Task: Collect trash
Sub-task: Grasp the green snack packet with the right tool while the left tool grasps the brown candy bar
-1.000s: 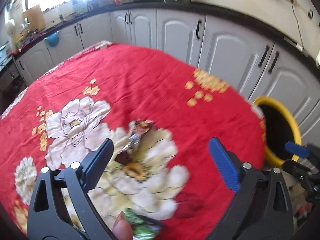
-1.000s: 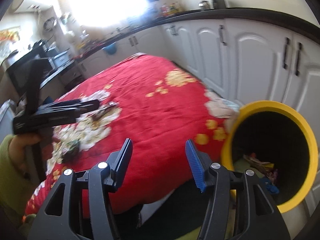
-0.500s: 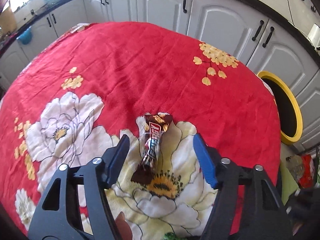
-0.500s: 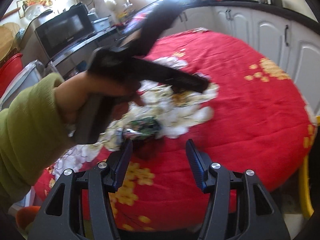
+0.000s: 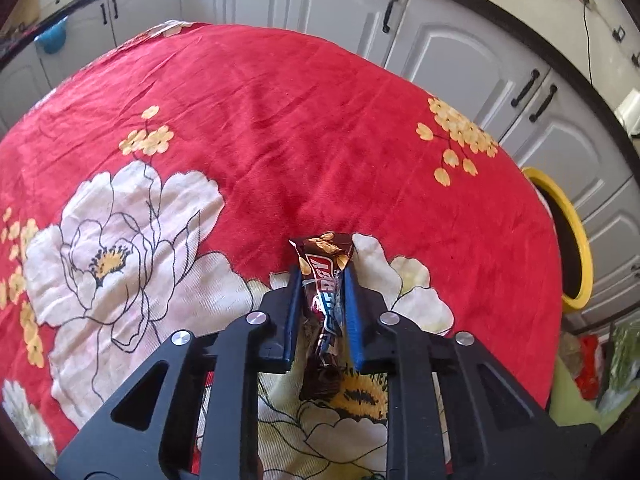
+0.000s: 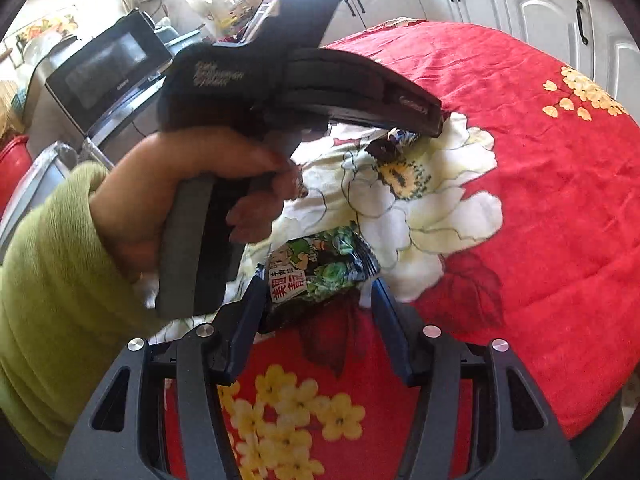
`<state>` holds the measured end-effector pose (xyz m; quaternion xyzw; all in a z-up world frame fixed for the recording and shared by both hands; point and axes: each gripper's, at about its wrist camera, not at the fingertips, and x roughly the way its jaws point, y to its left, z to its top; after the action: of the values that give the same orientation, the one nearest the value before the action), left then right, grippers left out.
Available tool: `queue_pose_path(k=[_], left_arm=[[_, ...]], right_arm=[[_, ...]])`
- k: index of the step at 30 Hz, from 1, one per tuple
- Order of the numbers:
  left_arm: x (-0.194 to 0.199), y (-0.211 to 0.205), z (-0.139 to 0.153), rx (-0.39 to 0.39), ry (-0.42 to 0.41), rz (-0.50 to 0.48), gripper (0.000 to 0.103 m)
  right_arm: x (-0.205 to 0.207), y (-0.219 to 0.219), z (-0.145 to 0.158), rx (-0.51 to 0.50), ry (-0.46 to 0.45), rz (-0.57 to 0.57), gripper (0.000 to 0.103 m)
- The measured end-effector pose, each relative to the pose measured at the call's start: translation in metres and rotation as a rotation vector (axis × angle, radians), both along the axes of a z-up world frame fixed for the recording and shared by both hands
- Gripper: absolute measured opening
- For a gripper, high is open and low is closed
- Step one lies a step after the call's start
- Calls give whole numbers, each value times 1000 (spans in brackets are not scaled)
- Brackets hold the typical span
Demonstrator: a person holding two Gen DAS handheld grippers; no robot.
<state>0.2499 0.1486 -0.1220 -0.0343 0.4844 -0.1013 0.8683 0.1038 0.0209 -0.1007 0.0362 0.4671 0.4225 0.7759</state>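
A brown candy-bar wrapper (image 5: 325, 280) lies on the red flowered tablecloth (image 5: 280, 120). My left gripper (image 5: 322, 276) is shut on it, blue pads pressing both sides. A green snack packet (image 6: 320, 268) lies on the cloth in the right wrist view, its near end between the fingers of my right gripper (image 6: 318, 284), which is open around it. The left gripper's body (image 6: 304, 80) and the hand in a green sleeve show above the packet; the brown wrapper's end (image 6: 390, 144) peeks out under it.
A yellow-rimmed bin (image 5: 572, 240) stands beside the table's right edge, in front of white cabinets (image 5: 440, 60). Bags lie on the floor at lower right (image 5: 600, 364). A microwave (image 6: 108, 76) sits on the counter at the left.
My left gripper closed on the brown wrapper. My right gripper moved forward and down so the green packet sits between its open fingers.
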Motion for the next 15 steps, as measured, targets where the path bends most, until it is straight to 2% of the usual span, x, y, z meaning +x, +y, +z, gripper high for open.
queue_pose_path(k=[1, 6, 10, 15], left_arm=[[0, 1, 0, -4, -2, 1, 12], [-4, 3, 1, -29, -9, 22, 11], [-8, 5, 1, -41, -20, 48, 11], [-14, -3, 3, -55, -38, 67, 11]], right_arm=[[2, 1, -1, 6, 8, 4, 39], [8, -6, -2, 17, 9, 1, 28], [12, -24, -2, 17, 10, -22, 26], [15, -52, 4, -8, -52, -63, 26]])
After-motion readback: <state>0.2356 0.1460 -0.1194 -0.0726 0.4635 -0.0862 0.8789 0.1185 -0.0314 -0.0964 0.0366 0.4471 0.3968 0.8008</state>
